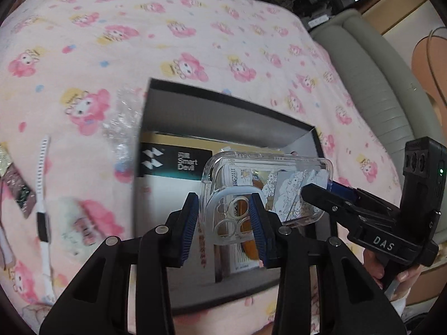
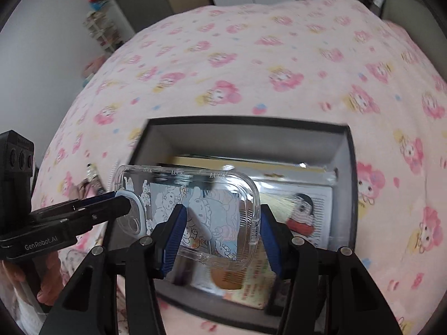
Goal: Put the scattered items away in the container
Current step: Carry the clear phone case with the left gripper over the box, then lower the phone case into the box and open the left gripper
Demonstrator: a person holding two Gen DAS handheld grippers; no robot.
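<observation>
A clear phone case [image 1: 268, 187] with cartoon prints hangs over an open dark box [image 1: 223, 111] on the pink bed. My left gripper [image 1: 225, 223] is shut on the case's camera end. My right gripper [image 2: 220, 237] is shut on its other end, and shows in the left wrist view [image 1: 321, 195]. The case [image 2: 190, 209] is above the box [image 2: 245, 136] in the right wrist view too, with the left gripper [image 2: 120, 203] at its left end. Flat packets and cards lie in the box.
Left of the box on the blanket lie a crinkled clear wrapper [image 1: 123, 128], a white strap [image 1: 42, 195], a foil packet [image 1: 19, 192] and a small pouch [image 1: 78, 223]. A grey padded bed edge [image 1: 377, 83] runs on the right.
</observation>
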